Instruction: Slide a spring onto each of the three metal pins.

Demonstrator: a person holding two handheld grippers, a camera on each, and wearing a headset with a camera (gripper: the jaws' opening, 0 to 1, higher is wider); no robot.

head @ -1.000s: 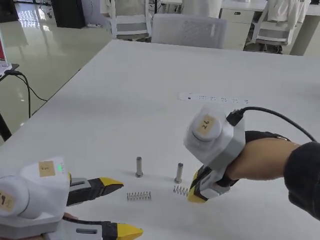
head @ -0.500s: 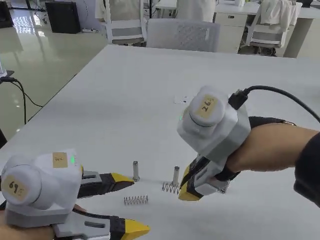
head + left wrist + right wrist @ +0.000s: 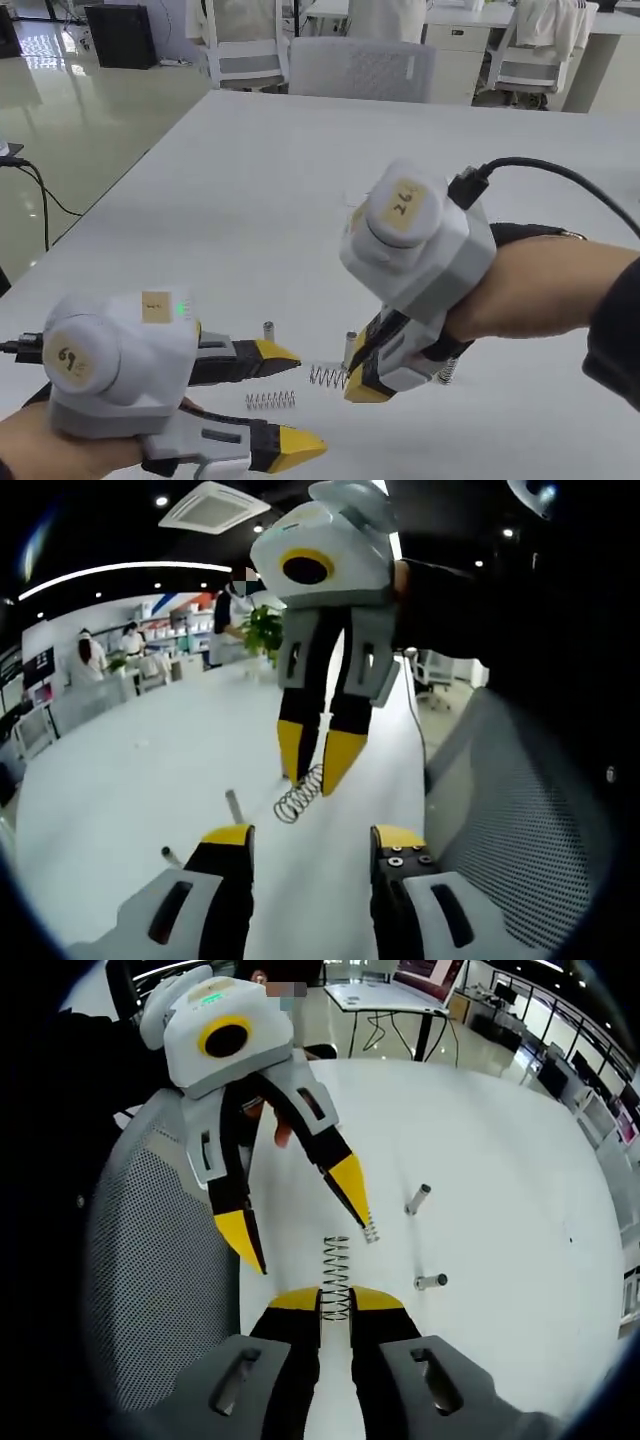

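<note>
The right claw [image 3: 358,385] is shut tight on one end of a spring [image 3: 327,376]. The spring sticks out to the left, low over the white surface [image 3: 250,200] and close to the right pin [image 3: 350,346], which stands up. The left claw [image 3: 297,400] has its two yellow tips wide apart and holds nothing, with the left pin [image 3: 268,331] just beyond it and a second spring [image 3: 270,400] lying flat on the surface between its tips.

Head view downward, gripper views opposed, sharing spring [image 3: 337,1275]
</note>
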